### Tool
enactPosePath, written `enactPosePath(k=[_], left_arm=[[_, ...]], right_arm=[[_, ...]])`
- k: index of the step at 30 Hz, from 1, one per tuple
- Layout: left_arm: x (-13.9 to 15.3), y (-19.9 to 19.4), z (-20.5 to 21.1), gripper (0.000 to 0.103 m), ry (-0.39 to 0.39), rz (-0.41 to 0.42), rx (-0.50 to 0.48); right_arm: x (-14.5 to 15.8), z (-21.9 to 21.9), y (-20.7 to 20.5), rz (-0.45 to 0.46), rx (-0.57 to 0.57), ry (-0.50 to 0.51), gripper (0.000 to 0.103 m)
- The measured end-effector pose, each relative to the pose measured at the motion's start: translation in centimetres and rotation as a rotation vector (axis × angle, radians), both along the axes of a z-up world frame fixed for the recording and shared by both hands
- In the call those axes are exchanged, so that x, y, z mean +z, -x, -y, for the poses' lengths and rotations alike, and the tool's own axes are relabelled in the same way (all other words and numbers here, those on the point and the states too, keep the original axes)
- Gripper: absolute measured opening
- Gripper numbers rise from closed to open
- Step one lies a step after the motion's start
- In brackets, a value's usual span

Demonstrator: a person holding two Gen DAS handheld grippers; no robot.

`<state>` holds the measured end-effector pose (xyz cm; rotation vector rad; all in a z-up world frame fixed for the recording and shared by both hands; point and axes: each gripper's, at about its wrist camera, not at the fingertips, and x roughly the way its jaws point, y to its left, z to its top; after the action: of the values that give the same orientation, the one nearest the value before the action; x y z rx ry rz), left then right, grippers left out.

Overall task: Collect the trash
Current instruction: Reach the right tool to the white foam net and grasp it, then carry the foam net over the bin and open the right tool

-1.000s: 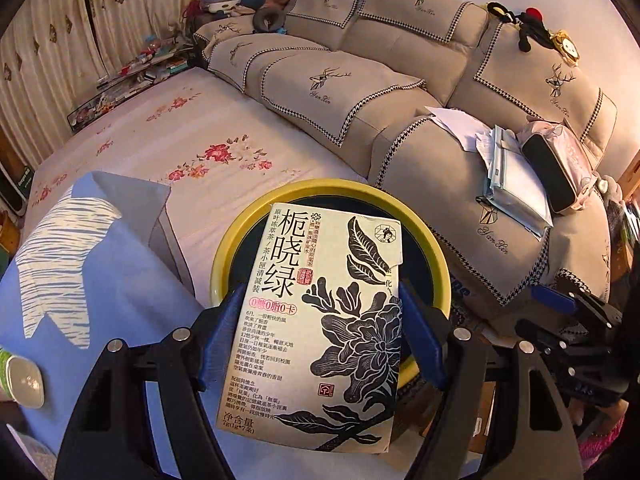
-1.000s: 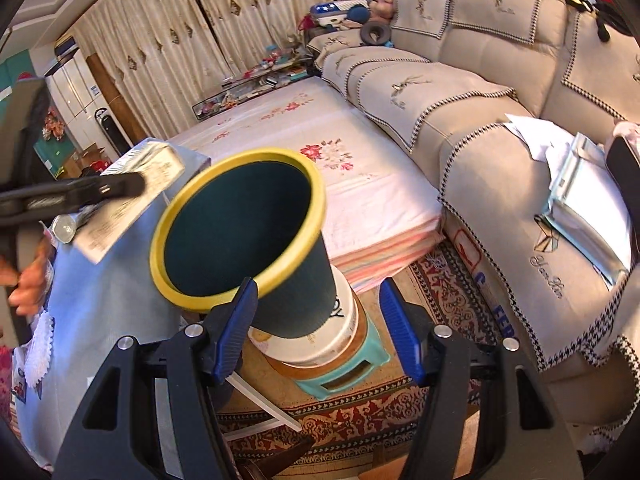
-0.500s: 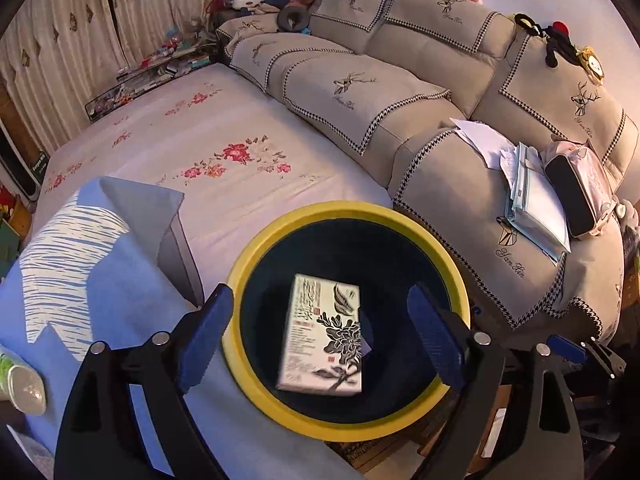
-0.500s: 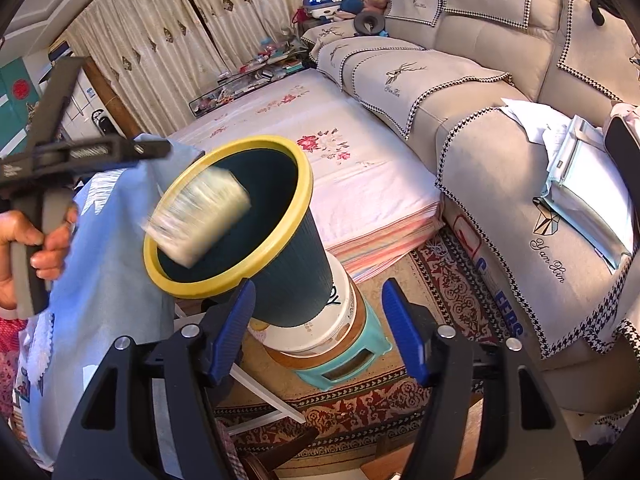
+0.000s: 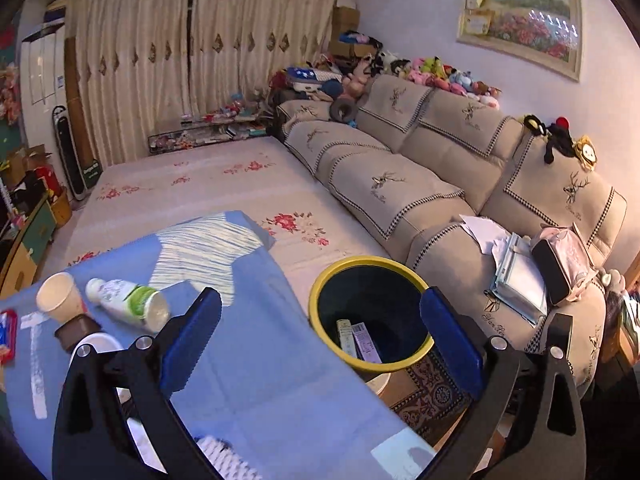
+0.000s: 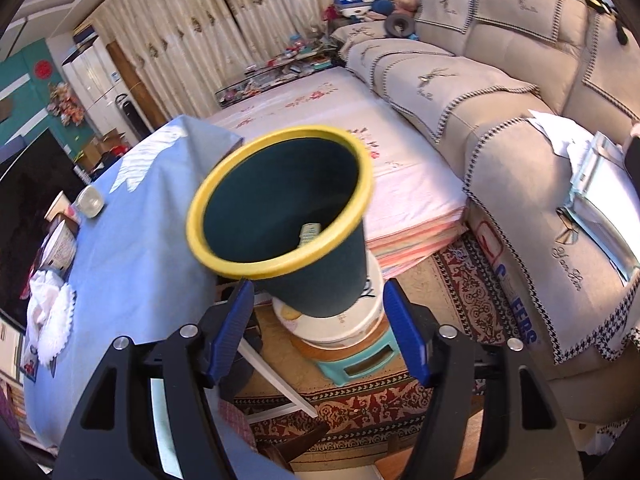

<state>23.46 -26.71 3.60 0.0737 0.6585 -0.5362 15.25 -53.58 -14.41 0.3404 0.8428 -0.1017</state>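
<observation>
Left tool [image 5: 320,336] held wide apart and empty above the table [image 5: 256,380] edge, bin [image 5: 370,274] just beyond it with a box [image 5: 366,342] lying inside against the near wall, a second flat pack beside it half lost in shadow. Right tool [image 6: 318,332] likewise spread with nothing between, bin [image 6: 320,280] blurred, tilted toward the lens, only a box end [image 6: 310,232] showing past the rim. On the table a tipped bottle [image 5: 128,306] and paper cup [image 5: 60,298], other items cut off at the left edge
</observation>
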Motion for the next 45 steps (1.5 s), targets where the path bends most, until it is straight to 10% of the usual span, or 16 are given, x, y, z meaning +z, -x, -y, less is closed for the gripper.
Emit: enactPosePath(k=[8,20,28,34,45], left_arm=[[-0.3,8.9,-13.7,0.098,-0.027,0.119,0.25],[-4.8,14.9,-26.3,0.098,-0.034,0.082,0.474],[-5.8,15.3,-27.2,0.098,-0.034,0.078,0.496],[-6.2,14.9,-26.6,0.098,-0.027,0.062,0.487],[-6.3,14.7,-25.8,0.098,-0.04,0.062,0.478]], right_arm=[[1.1,-8.2,-1.7,0.013,0.184,0.031,0.064],[1.1,-25.5,-4.4,-0.002,0.562,0.035,0.063],[0.0,-30.1,-5.7,-0.044,0.59,0.07,0.057],[0.2,-30.1,-5.3,-0.027,0.604,0.075,0.01],[2.0,-27.4,-4.2,0.016,0.58,0.041,0.009]])
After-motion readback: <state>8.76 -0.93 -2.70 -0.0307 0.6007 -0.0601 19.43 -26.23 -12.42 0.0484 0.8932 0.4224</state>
